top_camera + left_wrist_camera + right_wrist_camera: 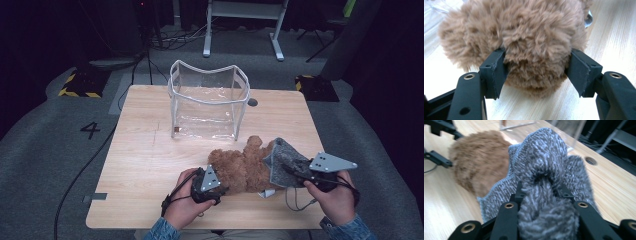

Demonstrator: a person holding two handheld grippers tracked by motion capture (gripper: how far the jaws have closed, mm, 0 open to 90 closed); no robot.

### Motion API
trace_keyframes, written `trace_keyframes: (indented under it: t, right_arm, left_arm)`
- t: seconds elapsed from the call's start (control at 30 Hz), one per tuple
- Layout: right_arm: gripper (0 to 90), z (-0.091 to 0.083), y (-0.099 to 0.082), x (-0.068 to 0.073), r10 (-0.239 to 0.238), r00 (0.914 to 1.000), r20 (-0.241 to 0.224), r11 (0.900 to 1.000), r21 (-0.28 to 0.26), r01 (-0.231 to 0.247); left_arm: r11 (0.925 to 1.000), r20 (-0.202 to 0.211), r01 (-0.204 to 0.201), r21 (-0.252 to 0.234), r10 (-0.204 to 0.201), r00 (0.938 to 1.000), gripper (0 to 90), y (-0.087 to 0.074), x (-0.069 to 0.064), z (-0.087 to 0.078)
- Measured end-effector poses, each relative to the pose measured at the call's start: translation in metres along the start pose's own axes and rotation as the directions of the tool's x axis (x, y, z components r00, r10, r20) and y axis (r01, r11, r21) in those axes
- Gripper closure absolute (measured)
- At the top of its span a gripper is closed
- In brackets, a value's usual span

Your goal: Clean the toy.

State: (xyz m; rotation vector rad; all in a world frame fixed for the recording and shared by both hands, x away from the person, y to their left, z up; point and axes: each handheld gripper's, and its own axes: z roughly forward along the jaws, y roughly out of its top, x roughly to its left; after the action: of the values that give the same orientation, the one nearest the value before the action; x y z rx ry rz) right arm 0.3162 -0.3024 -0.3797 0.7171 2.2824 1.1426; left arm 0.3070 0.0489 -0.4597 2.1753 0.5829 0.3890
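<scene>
A brown plush bear [240,165] lies near the front of the wooden table [145,165]. My left gripper [221,189] reaches in from the bear's left. In the left gripper view its two pads [496,72] press into a rounded part of the bear's fur [524,37], which bulges between them. A grey knit garment [282,160] is draped against the bear's right side. My right gripper [296,173] holds it from the right. In the right gripper view the knit [541,162] is bunched up between the jaws of that gripper [541,192], with the bear [479,162] behind it.
A clear plastic bag with a white rim [172,85] stands open at the back middle of the table. A round cable hole [252,102] lies just to its right. A white tag [267,192] pokes out under the bear. Bare wood stretches along the left side.
</scene>
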Motion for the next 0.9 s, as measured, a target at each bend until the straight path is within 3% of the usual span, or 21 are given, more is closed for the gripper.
trace_keyframes:
  t: [0.17,0.3,0.47,0.7,0.77,0.83,0.9]
  right_arm:
    - [69.7,-0.017,-0.019,-0.018,0.054,0.9953,0.080,0.9981,0.024,-0.056]
    - [69.7,-0.018,-0.040,-0.031,0.086,0.9889,0.121,0.9922,0.080,-0.096]
    - [69.7,-0.005,-0.070,-0.048,0.157,0.9746,0.160,0.9726,0.146,-0.181]
    - [69.4,0.010,-0.098,-0.058,0.204,0.9612,0.185,0.9496,0.201,-0.241]
    - [64.0,0.010,-0.101,-0.060,0.215,0.9580,0.190,0.9438,0.212,-0.254]
    - [46.0,0.009,-0.102,-0.061,0.225,0.9542,0.198,0.9426,0.204,-0.264]
    - [34.6,0.008,-0.100,-0.060,0.207,0.9580,0.198,0.9542,0.175,-0.243]
  left_arm:
    - [1.0000,-0.005,0.004,0.001,-0.004,1.0000,34.3,0.000,0.001,0.000]
    - [0.9999,0.003,0.015,-0.002,-0.015,0.9999,34.2,-0.001,0.001,0.000]
    - [0.9996,0.013,0.025,-0.013,-0.025,0.9996,34.2,-0.002,0.004,-0.001]
    - [0.9992,0.019,0.035,-0.021,-0.035,0.9992,34.1,-0.004,0.005,-0.002]
    - [0.9991,0.017,0.035,-0.024,-0.034,0.9993,34.0,-0.004,0.006,-0.002]
    - [0.9991,0.022,0.035,-0.026,-0.034,0.9992,33.8,-0.004,0.006,-0.003]
    - [0.9989,0.026,0.039,-0.027,-0.038,0.9989,33.5,-0.004,0.006,-0.003]
